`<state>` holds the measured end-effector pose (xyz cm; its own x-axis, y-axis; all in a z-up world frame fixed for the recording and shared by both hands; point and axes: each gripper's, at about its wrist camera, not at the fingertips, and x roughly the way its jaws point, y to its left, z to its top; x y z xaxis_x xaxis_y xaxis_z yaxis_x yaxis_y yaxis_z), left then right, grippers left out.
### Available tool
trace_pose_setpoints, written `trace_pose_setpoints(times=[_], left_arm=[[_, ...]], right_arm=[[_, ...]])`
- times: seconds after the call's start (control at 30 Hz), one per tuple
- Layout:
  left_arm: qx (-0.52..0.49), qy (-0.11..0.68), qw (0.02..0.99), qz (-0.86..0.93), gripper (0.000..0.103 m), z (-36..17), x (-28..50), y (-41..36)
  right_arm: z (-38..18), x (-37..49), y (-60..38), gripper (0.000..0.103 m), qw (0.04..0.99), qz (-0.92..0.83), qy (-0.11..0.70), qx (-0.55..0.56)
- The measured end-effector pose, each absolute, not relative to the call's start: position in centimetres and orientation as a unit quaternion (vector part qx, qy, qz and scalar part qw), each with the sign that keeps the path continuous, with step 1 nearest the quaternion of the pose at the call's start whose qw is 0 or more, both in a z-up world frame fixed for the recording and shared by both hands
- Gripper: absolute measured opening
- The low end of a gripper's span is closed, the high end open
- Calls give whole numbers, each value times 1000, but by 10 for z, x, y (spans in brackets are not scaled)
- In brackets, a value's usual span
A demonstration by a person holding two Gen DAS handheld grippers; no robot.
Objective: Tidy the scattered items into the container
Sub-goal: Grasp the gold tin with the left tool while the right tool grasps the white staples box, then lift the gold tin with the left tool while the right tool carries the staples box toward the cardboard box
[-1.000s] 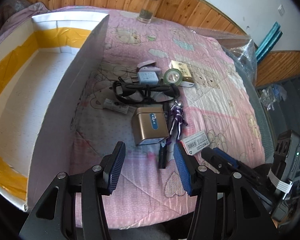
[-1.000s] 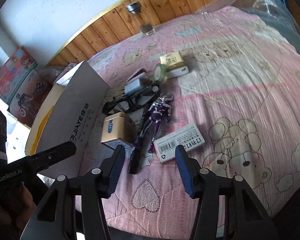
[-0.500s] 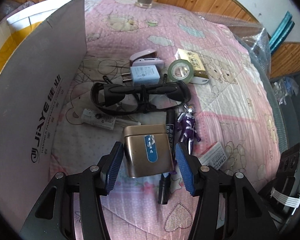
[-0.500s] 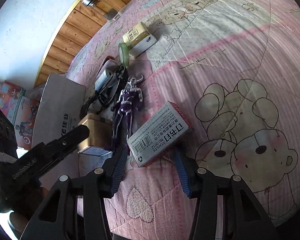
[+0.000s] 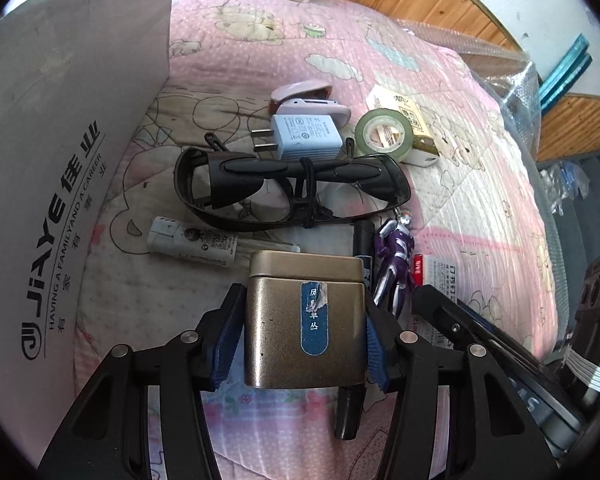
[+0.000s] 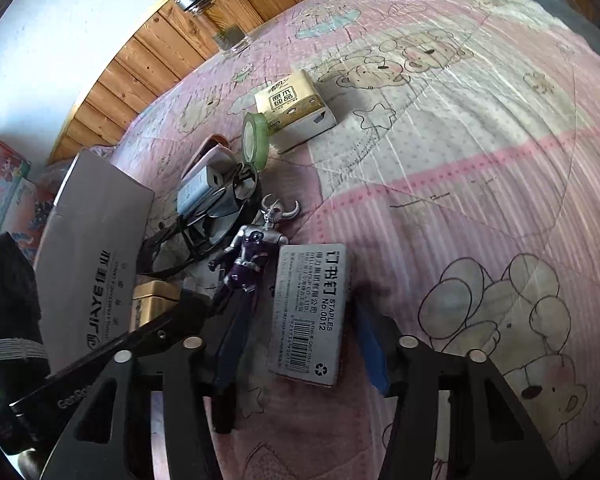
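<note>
My left gripper (image 5: pixel 300 344) clasps the smooth gold tin (image 5: pixel 305 320), hiding the black marker (image 5: pixel 348 412); my right gripper (image 6: pixel 300 352) straddles the staples box (image 6: pixel 310 312), spread.

We count one gold tin (image 5: pixel 304 322), one pair of black safety glasses (image 5: pixel 292 188), one white USB charger plug (image 5: pixel 304 136), one pink stapler (image 5: pixel 306 98), and one roll of green-tinted tape (image 5: pixel 384 136). We see one yellow tissue pack (image 6: pixel 294 110), one staples box (image 6: pixel 310 312), one purple-and-silver toy figure (image 6: pixel 248 260), one black marker (image 5: pixel 348 414), and one small white tube (image 5: pixel 192 242). We count one cardboard box (image 5: pixel 72 140) and one glass bottle (image 6: pixel 216 20) standing at the wooden panel. We count two claws: the left claw (image 5: pixel 302 344) and the right claw (image 6: pixel 300 350).
</note>
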<state>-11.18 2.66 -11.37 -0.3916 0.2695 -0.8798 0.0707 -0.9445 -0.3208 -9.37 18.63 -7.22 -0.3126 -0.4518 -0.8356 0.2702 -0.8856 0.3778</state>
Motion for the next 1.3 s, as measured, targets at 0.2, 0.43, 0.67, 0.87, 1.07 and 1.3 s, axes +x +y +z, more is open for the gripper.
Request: trace_pose_setpoints(times=[0.2,0.43,0.67,0.87,1.07,1.3], left_arm=[[-544,-153,64,823,55,-108,-103,24],[-528,-153,78,832,55,-90,-81,21],[-508,-156,87,843,55,-68,-56,16],[-488,-162,96,852,55,-51,-34,10],[-467,-172,103,861,55,-32,-13,-2],[-443,-181,103,872,55,-14,5,-17]], right_arm=[[-71,-93,188,39,226,-810,-74,536],[-64,-82,193,39,226,-812,-82,532],[-45,-61,199,39,227,-825,-61,515],[-26,-38,198,39,237,-832,-47,499],[-14,-9,192,39,252,-833,-36,492],[5,16,178,39,279,-833,-28,478]])
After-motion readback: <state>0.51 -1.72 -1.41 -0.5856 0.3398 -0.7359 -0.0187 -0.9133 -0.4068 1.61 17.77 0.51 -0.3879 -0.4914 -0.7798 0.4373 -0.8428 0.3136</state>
